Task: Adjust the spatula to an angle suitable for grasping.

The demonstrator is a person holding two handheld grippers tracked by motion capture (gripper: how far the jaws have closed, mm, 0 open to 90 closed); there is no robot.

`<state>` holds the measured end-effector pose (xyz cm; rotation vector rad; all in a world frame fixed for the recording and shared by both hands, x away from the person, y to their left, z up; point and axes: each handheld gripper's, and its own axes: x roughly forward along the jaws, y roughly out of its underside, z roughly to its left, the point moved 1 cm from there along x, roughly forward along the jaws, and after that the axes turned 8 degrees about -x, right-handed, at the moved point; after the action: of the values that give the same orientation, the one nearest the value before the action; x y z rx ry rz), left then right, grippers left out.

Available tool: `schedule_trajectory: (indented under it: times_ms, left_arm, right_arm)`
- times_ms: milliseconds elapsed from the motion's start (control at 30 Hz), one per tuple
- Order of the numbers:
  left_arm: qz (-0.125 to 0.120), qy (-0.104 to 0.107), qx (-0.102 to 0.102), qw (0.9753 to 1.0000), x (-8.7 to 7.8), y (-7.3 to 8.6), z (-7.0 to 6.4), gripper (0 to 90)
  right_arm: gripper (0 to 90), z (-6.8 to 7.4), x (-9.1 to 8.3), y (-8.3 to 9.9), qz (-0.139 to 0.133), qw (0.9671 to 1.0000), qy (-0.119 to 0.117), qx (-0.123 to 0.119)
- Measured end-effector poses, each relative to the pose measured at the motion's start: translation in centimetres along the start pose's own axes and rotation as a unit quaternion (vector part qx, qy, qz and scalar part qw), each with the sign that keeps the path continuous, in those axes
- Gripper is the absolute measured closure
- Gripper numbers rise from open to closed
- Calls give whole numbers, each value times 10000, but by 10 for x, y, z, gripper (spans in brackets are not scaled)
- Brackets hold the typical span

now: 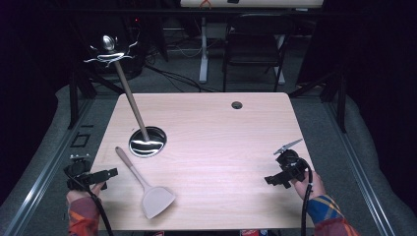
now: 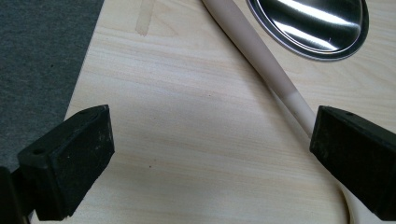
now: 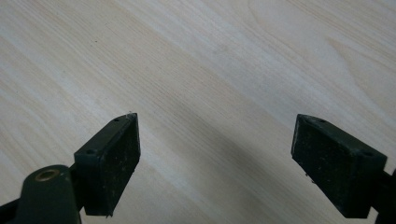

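Just ahead of the left gripper, near its right-hand jaw, lies the spatula: light, stiff, smooth; its round handle suits a mid-shaft pinch. Beyond sits a steel bowl. Both grippers, right gripper included, gape wide, holding nothing.

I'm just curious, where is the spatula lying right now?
In the high view, the spatula lies flat on the table's near-left part, just below the shiny round stand base, beside the left gripper.
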<state>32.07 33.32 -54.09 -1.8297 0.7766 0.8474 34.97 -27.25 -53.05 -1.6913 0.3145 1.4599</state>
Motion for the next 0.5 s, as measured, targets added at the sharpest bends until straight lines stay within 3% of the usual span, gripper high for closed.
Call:
schedule_trajectory:
  times_ms: [300,467,500]
  left_arm:
    - [29,-72,-45,10000,-1,1,-1,7]
    - [-66,-29,40,10000,-3,0,-4,128]
    - [-54,-27,34,10000,-3,1,-5,193]
  right_arm:
    - [152,3,1,-2,112,9999,-5,-102]
    - [152,2,1,-1,107,9999,5,-116]
    - [151,3,1,-2,125,9999,-10,-103]
